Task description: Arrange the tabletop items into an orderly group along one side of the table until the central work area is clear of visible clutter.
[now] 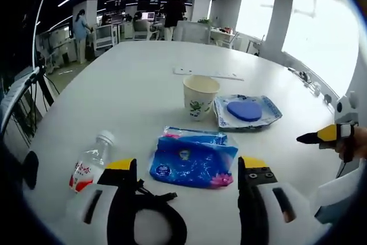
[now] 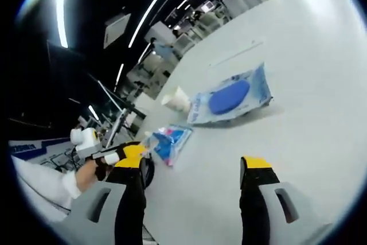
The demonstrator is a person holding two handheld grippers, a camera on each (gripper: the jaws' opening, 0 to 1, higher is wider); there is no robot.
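We see the blue packet lying on the white tabletop just ahead of our left tool, jaws wide, bottle beside it. Our right tool hovers wide, holding nothing.

Blue tissue pack, blue-patterned plate, cream cup with green print.

The left gripper hangs over the white table with its jaws spread, a blue wipes pack between them. A plastic bottle lies left; a paper cup stands beside a tray bearing a blue sponge. The right gripper enters at the right edge.
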